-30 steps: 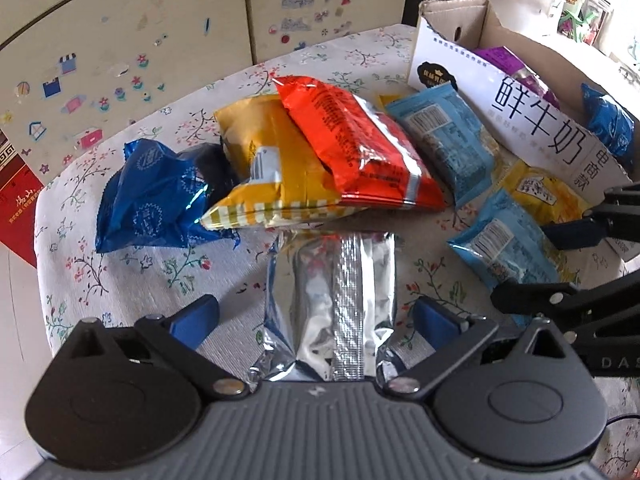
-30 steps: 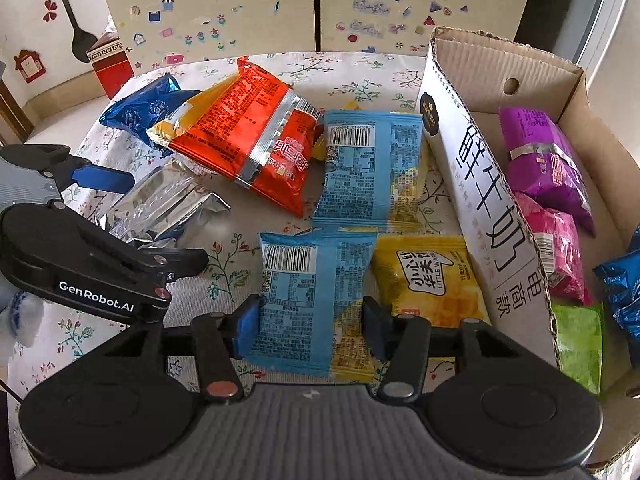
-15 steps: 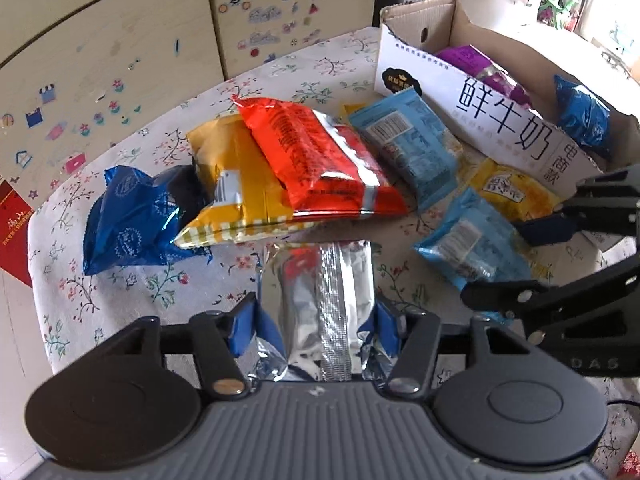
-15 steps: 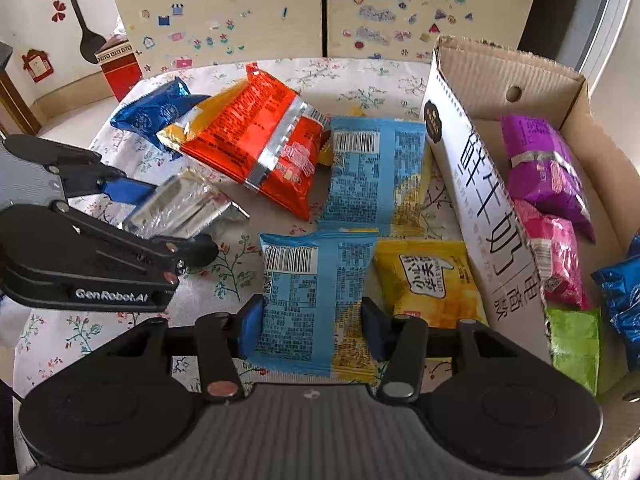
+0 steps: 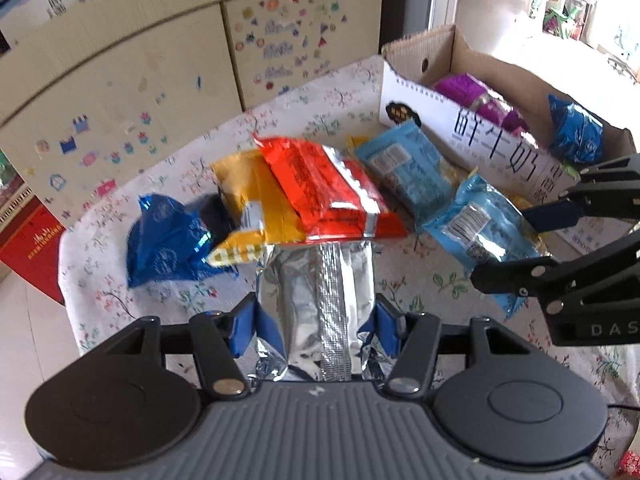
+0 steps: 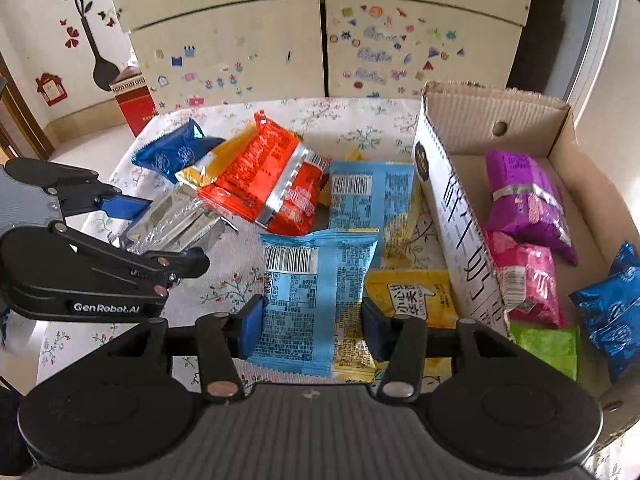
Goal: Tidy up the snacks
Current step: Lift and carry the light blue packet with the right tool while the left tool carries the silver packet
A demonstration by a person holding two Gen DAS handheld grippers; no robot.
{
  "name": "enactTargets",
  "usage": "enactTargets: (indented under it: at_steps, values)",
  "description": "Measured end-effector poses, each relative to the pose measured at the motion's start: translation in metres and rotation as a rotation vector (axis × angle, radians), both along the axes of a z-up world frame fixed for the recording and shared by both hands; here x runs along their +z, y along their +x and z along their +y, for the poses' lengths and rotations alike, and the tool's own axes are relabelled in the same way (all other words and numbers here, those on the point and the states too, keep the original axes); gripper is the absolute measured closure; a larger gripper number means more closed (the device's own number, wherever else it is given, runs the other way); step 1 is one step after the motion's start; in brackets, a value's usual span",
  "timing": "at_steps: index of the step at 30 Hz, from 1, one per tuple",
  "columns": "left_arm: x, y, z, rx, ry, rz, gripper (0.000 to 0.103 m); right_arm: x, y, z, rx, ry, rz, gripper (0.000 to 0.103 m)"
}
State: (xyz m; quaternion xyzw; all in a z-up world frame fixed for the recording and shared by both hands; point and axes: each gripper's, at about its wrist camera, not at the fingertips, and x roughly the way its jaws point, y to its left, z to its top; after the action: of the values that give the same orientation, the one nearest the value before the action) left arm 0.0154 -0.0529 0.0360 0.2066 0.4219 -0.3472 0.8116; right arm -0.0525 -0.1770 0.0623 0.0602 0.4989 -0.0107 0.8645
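My left gripper (image 5: 316, 326) is shut on a silver foil snack packet (image 5: 320, 304), whose sides crumple against the blue pads; the packet hangs a little off the floral tablecloth (image 5: 168, 296). The same silver foil packet (image 6: 176, 224) shows in the right wrist view between the left gripper's fingers (image 6: 128, 206). My right gripper (image 6: 312, 326) is shut on a light blue snack packet (image 6: 316, 288) with a barcode, lifted slightly above the cloth. In the left wrist view that light blue packet (image 5: 476, 236) is held at the right by the right gripper's fingers (image 5: 552, 214).
An open cardboard box (image 6: 452, 208) at the right holds purple (image 6: 524, 200), pink (image 6: 528, 276), green (image 6: 548, 348) and dark blue (image 6: 612, 312) packets. On the cloth lie a red packet (image 6: 264, 184), a yellow packet (image 5: 248, 204), a dark blue packet (image 5: 168, 240), another light blue packet (image 6: 372, 192) and a small yellow one (image 6: 416, 296).
The left gripper closed from wide open onto the silver packet. Both grippers then rose, lifting the silver and light blue packets off the cloth.
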Motion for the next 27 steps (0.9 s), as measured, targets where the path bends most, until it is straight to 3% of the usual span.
enactTargets:
  at_steps: [8, 27]
  values:
    - [0.027, -0.003, -0.006, 0.005, -0.029, -0.108, 0.045, 0.024, -0.008, -0.004, 0.004, -0.031, -0.079, 0.046]
    - [0.065, -0.022, -0.062, -0.015, -0.181, -0.160, 0.045, 0.077, -0.035, -0.071, -0.164, -0.072, -0.222, 0.046]
